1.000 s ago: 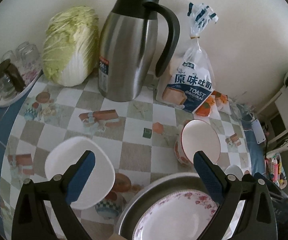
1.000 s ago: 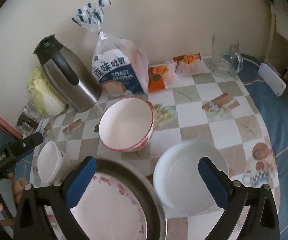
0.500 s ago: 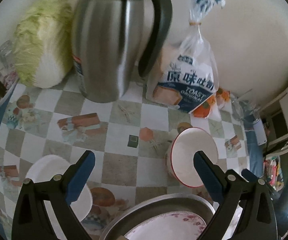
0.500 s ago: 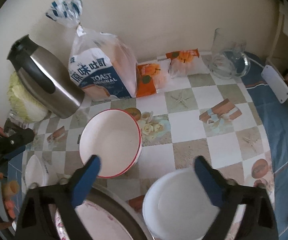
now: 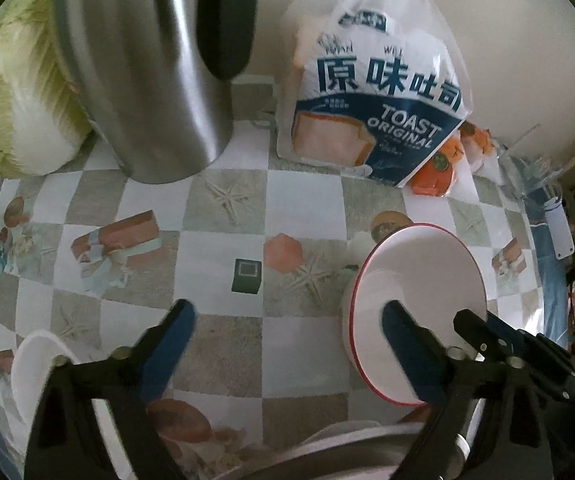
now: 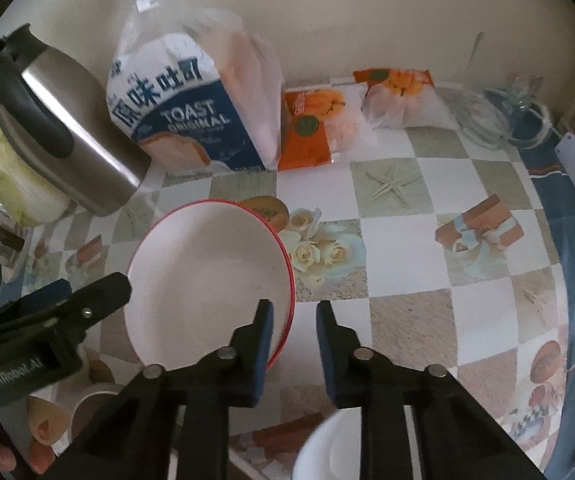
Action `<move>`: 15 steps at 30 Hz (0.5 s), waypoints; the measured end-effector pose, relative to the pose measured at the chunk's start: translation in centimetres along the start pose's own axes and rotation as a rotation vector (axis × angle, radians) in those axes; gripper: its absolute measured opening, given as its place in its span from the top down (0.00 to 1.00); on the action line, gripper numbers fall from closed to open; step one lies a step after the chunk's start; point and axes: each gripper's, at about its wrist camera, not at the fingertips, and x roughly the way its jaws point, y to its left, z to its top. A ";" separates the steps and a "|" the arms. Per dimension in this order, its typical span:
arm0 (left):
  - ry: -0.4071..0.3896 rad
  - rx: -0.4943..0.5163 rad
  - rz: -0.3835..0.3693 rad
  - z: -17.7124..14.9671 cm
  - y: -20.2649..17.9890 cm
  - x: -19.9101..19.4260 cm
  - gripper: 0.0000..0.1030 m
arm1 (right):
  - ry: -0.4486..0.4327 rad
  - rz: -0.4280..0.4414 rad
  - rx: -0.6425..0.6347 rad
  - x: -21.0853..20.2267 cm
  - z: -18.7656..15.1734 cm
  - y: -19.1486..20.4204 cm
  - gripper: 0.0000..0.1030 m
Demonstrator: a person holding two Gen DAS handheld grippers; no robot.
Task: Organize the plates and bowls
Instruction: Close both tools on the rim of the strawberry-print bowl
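Both grippers [image 5: 287, 316] [image 6: 293, 320] tilted steeply downward

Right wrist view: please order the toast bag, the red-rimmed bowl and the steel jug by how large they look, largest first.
1. red-rimmed bowl, though it lies nearest the camera
2. toast bag, similar to the bowl, so this order is unsure
3. steel jug, smallest

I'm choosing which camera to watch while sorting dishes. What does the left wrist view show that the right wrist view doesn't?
Only the left wrist view: a small white dish at lower left and a dark green square on the tablecloth.
Only the right wrist view: a person's hand and the steel jug's black lid.
Both: the red-rimmed bowl, toast bag, steel jug and cabbage.
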 end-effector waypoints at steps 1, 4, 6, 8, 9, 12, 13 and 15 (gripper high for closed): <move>0.006 0.001 -0.001 0.1 0.0 0.2 0.26 | 0.002 0.005 0.001 0.2 0.1 0.0 0.82; 0.031 0.005 -0.021 0.1 -0.2 1.3 0.41 | 0.009 0.010 -0.010 0.8 0.3 0.1 0.86; 0.041 0.017 -0.038 0.1 -0.5 1.8 0.51 | 0.015 0.009 -0.016 1.2 0.4 0.3 0.87; 0.055 0.025 -0.051 0.0 -1.0 2.3 0.61 | 0.024 0.009 -0.012 1.7 0.4 0.3 0.87; 0.064 0.034 -0.050 0.0 -1.3 2.7 0.66 | 0.031 0.012 -0.009 2.0 0.4 0.3 0.87; 0.086 0.047 -0.051 -0.1 -1.8 3.6 0.71 | 0.046 0.017 -0.016 2.9 0.5 0.4 0.87; 0.098 0.049 -0.053 -0.1 -1.9 4.0 0.72 | 0.050 0.017 -0.020 3.1 0.5 0.5 0.87; 0.120 0.052 -0.063 -0.1 -2.0 4.8 0.72 | 0.063 0.025 -0.024 3.5 0.5 0.5 0.87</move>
